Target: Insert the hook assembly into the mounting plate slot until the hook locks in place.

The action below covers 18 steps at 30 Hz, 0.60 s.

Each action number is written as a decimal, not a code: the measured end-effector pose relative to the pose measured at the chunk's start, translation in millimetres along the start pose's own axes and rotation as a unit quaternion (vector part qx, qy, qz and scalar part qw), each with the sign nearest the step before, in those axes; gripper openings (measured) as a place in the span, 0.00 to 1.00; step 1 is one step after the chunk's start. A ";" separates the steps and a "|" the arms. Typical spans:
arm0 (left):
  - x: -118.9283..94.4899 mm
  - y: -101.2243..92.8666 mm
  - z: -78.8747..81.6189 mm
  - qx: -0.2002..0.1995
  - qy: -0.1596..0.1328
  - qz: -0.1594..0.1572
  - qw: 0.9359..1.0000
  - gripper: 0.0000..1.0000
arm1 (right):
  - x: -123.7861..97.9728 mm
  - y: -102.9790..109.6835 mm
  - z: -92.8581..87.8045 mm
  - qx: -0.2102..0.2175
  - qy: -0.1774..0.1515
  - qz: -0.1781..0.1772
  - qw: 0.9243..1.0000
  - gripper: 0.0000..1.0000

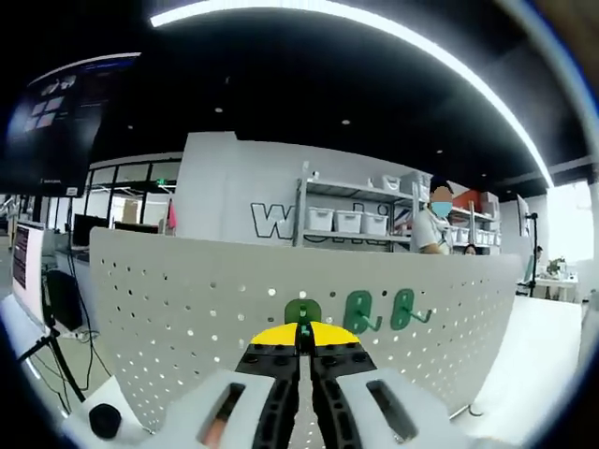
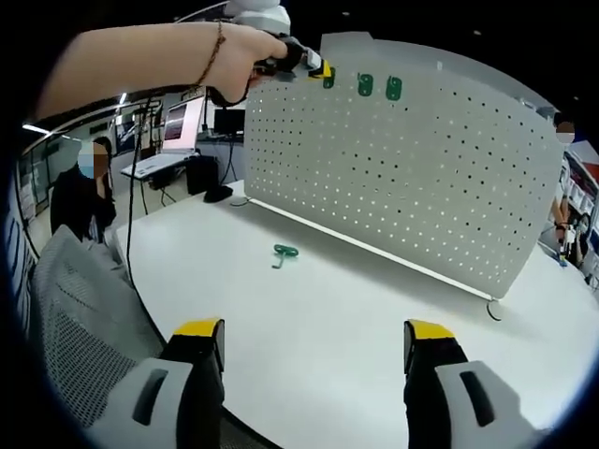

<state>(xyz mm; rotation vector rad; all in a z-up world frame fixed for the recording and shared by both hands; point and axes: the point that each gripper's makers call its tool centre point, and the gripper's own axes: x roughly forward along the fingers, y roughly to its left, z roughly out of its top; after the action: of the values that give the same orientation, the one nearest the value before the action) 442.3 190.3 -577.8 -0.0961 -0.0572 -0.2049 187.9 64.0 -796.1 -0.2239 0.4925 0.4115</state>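
Observation:
A white perforated mounting plate (image 1: pixel 187 299) stands upright on the table. My left gripper (image 1: pixel 304 331) is shut on a green hook (image 1: pixel 302 311), pressed against the plate's upper part. Two more green hooks (image 1: pixel 358 311) (image 1: pixel 402 309) hang on the plate just to its right. In the right gripper view the same plate (image 2: pixel 421 168) shows with the left gripper (image 2: pixel 307 64) held by a hand at its top edge. A loose green hook (image 2: pixel 284 253) lies on the table before the plate. My right gripper (image 2: pixel 315 329) is open above the table, holding nothing.
The white table (image 2: pixel 309 309) stretches in front of the plate. A grey mesh chair back (image 2: pixel 65 309) sits at the table's left edge. Monitors (image 2: pixel 182 122) and a seated person (image 2: pixel 80 201) are at the far left. Shelves with bins (image 1: pixel 346 220) stand behind the plate.

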 end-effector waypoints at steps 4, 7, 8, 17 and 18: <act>6.3 0.8 0.7 0.003 -0.002 0.005 1.000 0.01 | 0.1 -0.6 -0.5 0.003 0.000 0.000 1.000 0.74; 10.4 1.5 3.0 0.004 -0.006 0.008 1.000 0.01 | 0.3 0.0 -0.7 0.003 0.000 0.001 1.000 0.74; 12.3 1.7 3.7 0.006 -0.007 0.011 1.000 0.01 | 0.4 0.0 -1.0 0.003 0.001 0.001 1.000 0.73; 21.9 0.2 2.4 0.012 -0.006 0.017 1.000 0.01 | 0.4 -0.1 -2.0 0.004 0.003 0.001 1.000 0.73; 22.4 0.0 2.0 0.014 -0.006 0.018 1.000 0.01 | 0.4 -0.1 -2.0 0.005 0.003 0.001 1.000 0.73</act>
<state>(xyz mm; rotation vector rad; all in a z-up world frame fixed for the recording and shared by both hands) 464.1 186.0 -574.3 -0.0709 -0.0708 -0.1683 187.4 63.3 -797.9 -0.2158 0.5004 0.4113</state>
